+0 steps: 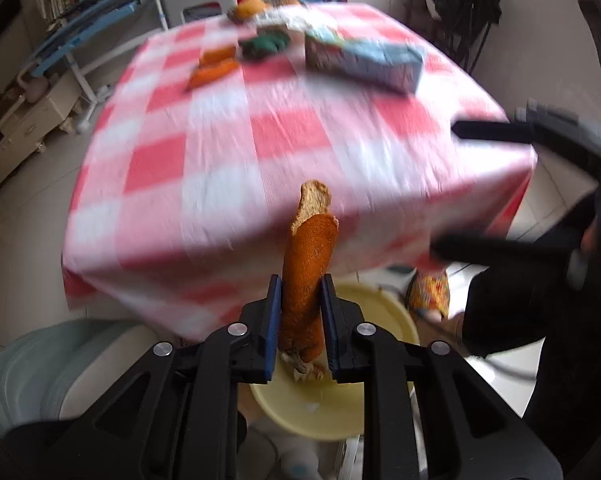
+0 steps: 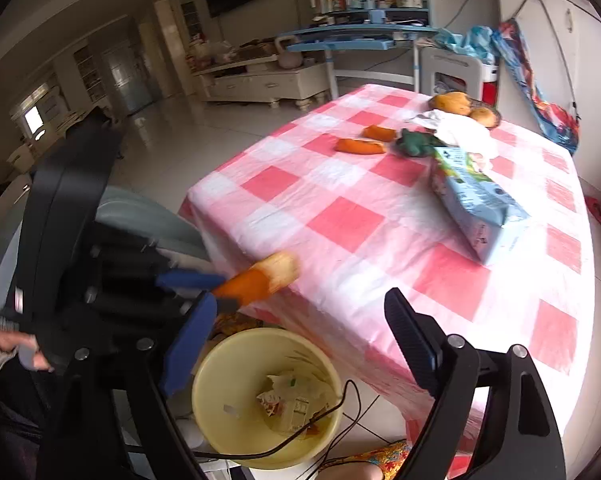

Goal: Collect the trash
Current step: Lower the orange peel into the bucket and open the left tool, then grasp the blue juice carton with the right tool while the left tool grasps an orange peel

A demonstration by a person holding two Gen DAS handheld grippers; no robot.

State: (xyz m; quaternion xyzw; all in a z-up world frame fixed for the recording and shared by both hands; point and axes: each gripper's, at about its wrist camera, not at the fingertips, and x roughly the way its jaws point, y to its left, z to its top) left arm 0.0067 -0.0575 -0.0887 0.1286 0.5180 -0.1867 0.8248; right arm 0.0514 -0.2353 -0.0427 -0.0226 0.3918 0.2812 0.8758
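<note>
My left gripper [image 1: 299, 284] is shut on a long strip of orange peel [image 1: 306, 272] and holds it over the near table edge, above a yellow bin [image 1: 388, 320]. In the right wrist view the same left gripper [image 2: 210, 288] and peel [image 2: 260, 276] hang just above the bin [image 2: 216, 372], which holds paper scraps. My right gripper [image 2: 288, 340] is open and empty above the bin; it also shows at the right of the left wrist view [image 1: 448, 188]. Two more peel pieces [image 2: 360, 146], a green crumpled wrapper [image 2: 414, 142] and a blue carton [image 2: 476, 204] lie on the red-checked table [image 2: 340, 220].
Oranges [image 2: 454, 104] and white cloth [image 2: 464, 132] sit at the table's far end. A pale green chair [image 2: 140, 212] stands left of the table. A cable [image 2: 340, 404] crosses the bin's rim. A foot in a patterned slipper [image 1: 428, 292] is beside the bin.
</note>
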